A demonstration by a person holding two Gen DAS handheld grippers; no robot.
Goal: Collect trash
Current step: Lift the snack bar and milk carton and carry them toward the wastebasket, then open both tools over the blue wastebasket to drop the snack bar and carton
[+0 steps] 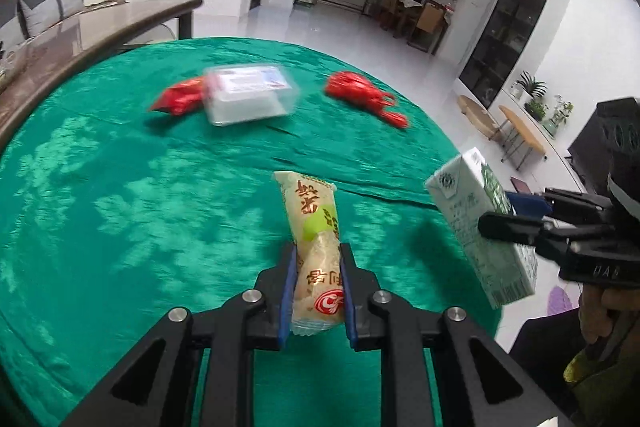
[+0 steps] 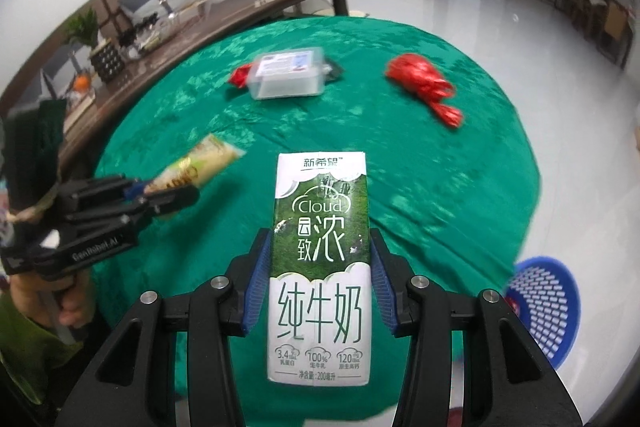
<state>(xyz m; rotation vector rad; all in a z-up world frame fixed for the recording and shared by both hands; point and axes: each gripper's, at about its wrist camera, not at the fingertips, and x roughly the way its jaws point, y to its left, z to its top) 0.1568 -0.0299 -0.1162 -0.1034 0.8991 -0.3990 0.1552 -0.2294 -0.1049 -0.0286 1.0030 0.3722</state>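
Green velvet-like cloth covers the round table; we hold both items above it. We carry a milk carton in the right gripper; its blue pads press the two narrow sides near mid-height, so the jaws stand clamped on the carton. We judge the carton stiff but crushable, and light if empty; grip across the flat sides, not the folded top. We carry a snack wrapper in the left gripper; its jaws stand nearly together, pinching the wrapper's lower half. We judge the wrapper thin, slippery film; hold it well inside the pads, away from the crimped end. Remaining on the cloth: a clear plastic box, a red wrapper touching its left end, and a crumpled red bag well apart to the right. A blue mesh basket sits beside the table, probably the destination.
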